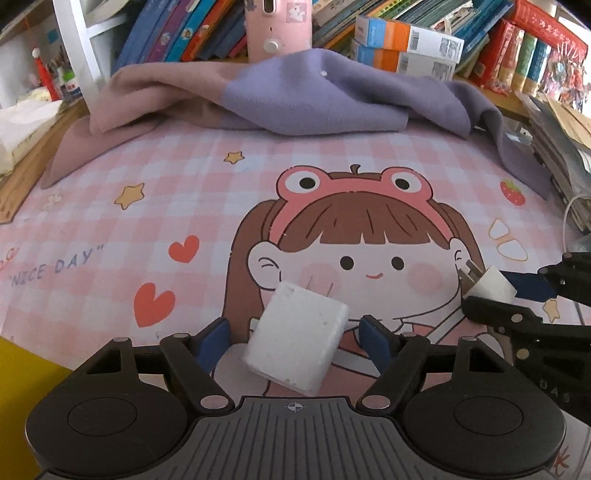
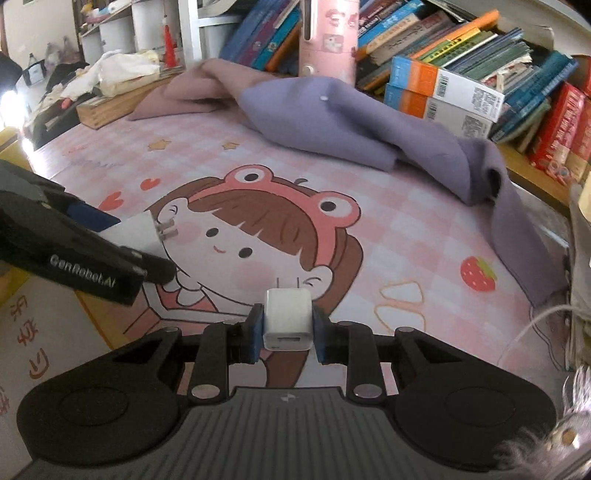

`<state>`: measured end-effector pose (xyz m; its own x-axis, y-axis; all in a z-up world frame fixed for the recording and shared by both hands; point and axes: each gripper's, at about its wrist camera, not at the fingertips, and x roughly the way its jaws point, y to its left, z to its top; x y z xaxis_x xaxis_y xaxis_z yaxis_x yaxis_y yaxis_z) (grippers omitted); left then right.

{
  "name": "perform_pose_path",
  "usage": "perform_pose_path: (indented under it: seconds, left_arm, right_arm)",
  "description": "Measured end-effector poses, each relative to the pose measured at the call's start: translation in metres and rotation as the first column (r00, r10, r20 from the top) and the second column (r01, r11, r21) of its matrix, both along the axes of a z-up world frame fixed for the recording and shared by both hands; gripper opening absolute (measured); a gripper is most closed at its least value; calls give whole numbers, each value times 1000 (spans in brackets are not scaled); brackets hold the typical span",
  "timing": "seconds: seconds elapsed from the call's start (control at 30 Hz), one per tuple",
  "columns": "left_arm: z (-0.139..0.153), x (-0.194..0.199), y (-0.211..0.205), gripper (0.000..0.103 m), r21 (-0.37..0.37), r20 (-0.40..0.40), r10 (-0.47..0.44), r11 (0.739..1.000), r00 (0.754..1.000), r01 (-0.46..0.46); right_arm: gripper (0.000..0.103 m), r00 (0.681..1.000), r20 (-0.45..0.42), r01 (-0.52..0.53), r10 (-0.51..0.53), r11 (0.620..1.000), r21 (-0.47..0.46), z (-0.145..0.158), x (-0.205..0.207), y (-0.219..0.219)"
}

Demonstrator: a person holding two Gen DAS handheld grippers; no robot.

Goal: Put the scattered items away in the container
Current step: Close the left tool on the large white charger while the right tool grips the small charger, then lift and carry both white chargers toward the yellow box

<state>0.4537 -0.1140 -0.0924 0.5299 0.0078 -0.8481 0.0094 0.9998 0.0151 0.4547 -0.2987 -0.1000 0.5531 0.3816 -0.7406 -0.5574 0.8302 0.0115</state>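
A large white charger block [image 1: 295, 343] lies tilted on the pink cartoon mat [image 1: 147, 206]. My left gripper [image 1: 295, 334] straddles it, and a gap shows between each blue pad and the block, so it is open. In the right wrist view the same block [image 2: 136, 230] shows its prongs between the left gripper's [image 2: 142, 245] fingers. My right gripper [image 2: 286, 332] is shut on a small white plug charger [image 2: 286, 317], prongs pointing away. In the left wrist view, that small charger [image 1: 493, 286] sits in the right gripper [image 1: 487, 295] at the right edge.
A box with a yellow rim [image 2: 37, 350] stands at the mat's near left. A crumpled purple and pink cloth [image 1: 314, 92] lies across the back, with a pink bottle [image 1: 277, 29], books and cartons [image 1: 406, 40] behind. Stacked papers [image 1: 554, 147] and a white cable [image 2: 524, 332] flank the right.
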Motion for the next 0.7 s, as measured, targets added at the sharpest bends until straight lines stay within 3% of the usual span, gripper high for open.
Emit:
perform_pose_path:
  seconds: [0.1,0.27,0.47,0.7]
  left_arm:
    - [0,-2,-2,69,-2,14,-4,1000,1000,4]
    - [3,-4,-6,44,-3,23,-25,1000,999,25]
    - [10,-10,-4,42,-29,21,-19,999,1000,20]
    - [44,-34,-12,42,-58,61,-35,998,998,38]
  right_arm:
    - [26,1000,2,11,-11,1000,0,0,0,2]
    - [30,1000,12,25,-25,1000,-16,0,2,7]
    - [25,999,-2,43,-43,999,-4,2,4,8]
    - [25,999,11,51,-52,997,52,26,-9,-5]
